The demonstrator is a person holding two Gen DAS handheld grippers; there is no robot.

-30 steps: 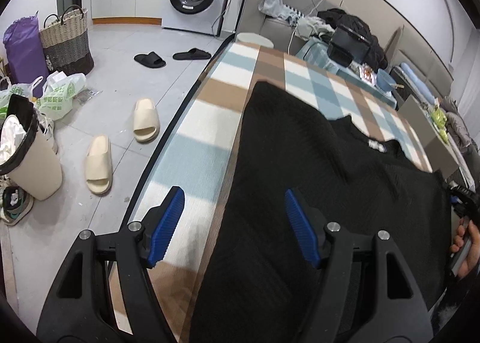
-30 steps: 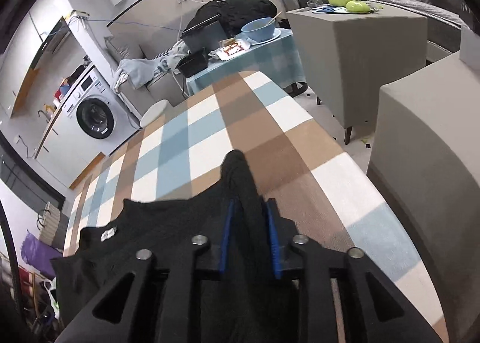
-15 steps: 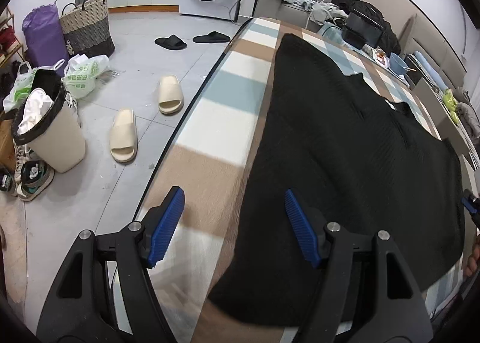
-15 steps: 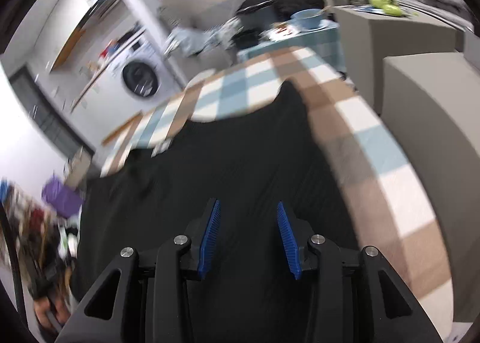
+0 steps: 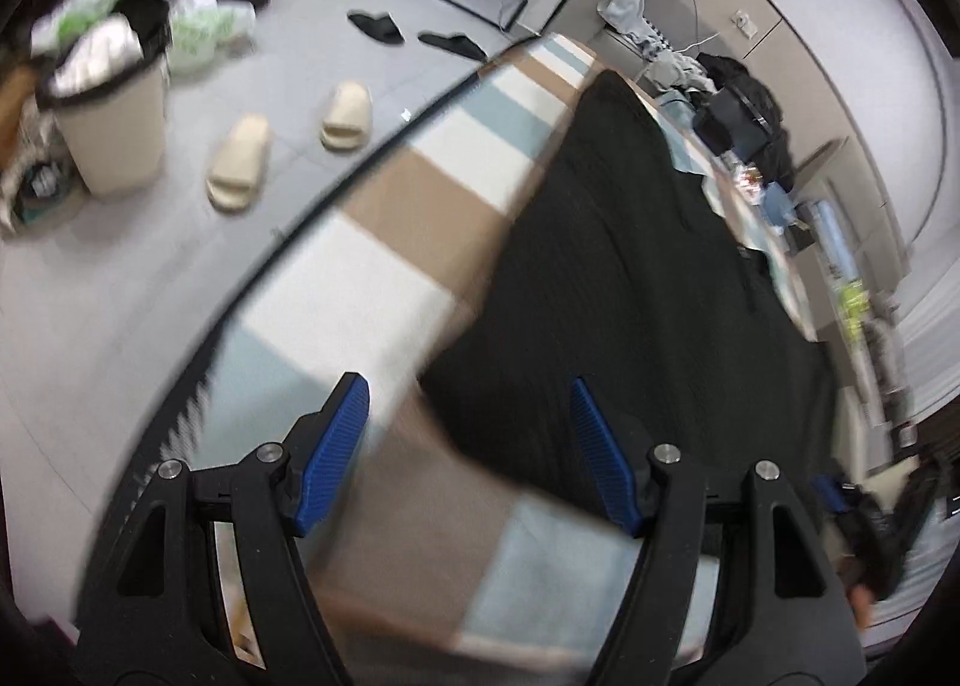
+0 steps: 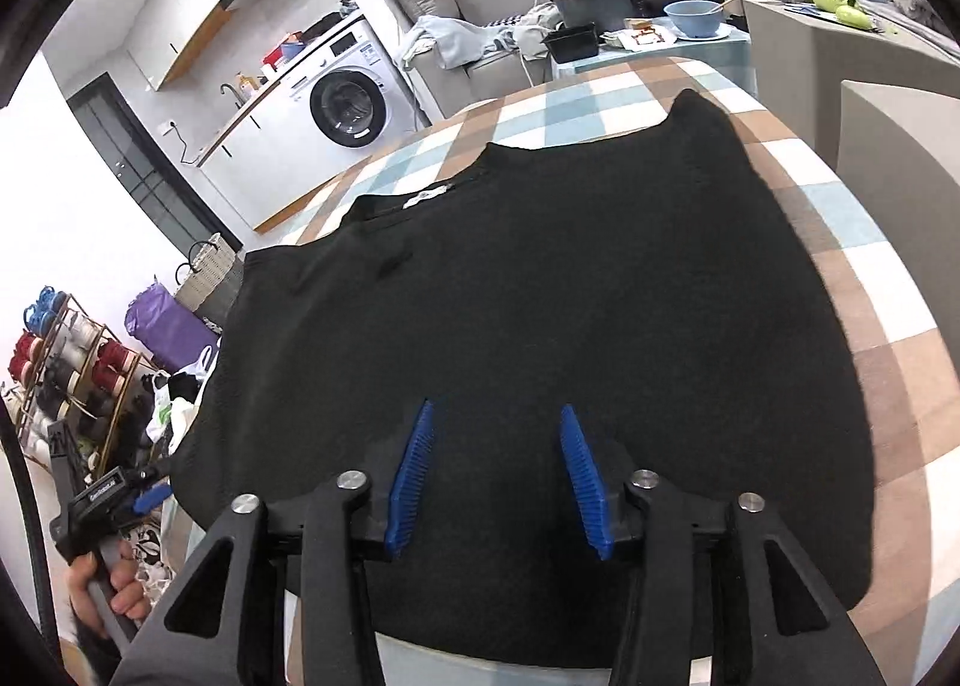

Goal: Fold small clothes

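Checked in brown, pale blue and white, the tablecloth [image 6: 864, 242] carries one black ribbed-knit garment [image 6: 540, 296] spread flat, its white neck label facing the far side. The right gripper [image 6: 495, 470] hovers over its near hem, blue ridged pads apart. The left gripper [image 5: 465, 446] hangs wide open above a corner.

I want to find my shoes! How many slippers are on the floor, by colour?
Cream slippers: 2
Black slippers: 2
Total: 4 slippers
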